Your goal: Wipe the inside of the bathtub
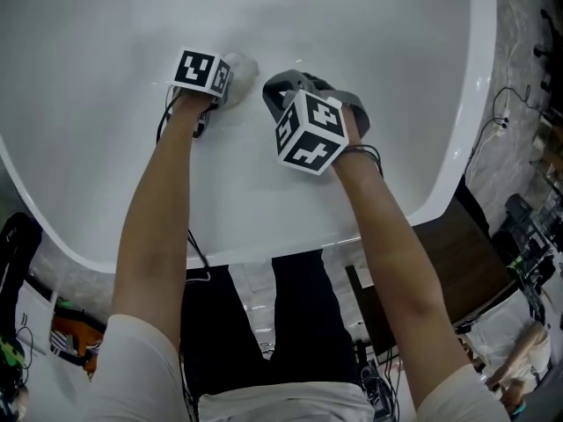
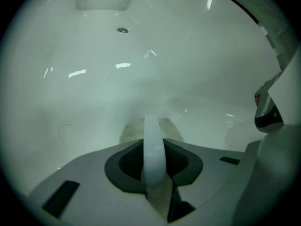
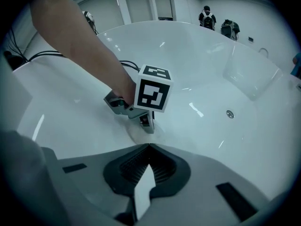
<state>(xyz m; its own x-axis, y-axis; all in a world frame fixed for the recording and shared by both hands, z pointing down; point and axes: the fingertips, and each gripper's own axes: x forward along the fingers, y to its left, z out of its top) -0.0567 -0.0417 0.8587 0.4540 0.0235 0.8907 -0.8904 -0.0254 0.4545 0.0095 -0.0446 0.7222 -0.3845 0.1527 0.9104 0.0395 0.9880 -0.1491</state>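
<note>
The left gripper (image 2: 153,147) is clamped on a pale cloth (image 2: 134,128), held by a white strip pinched between the jaws. The cloth is pressed against the inside of the bathtub (image 1: 106,130), on the slope below the near rim, and is held low, seemingly so it can be dragged flat. The right gripper (image 3: 149,147) is closed on nothing and hovers just beside it, likely parked off the wiping path. The drain (image 2: 122,30) is seen well apart, towards the far end.
</note>
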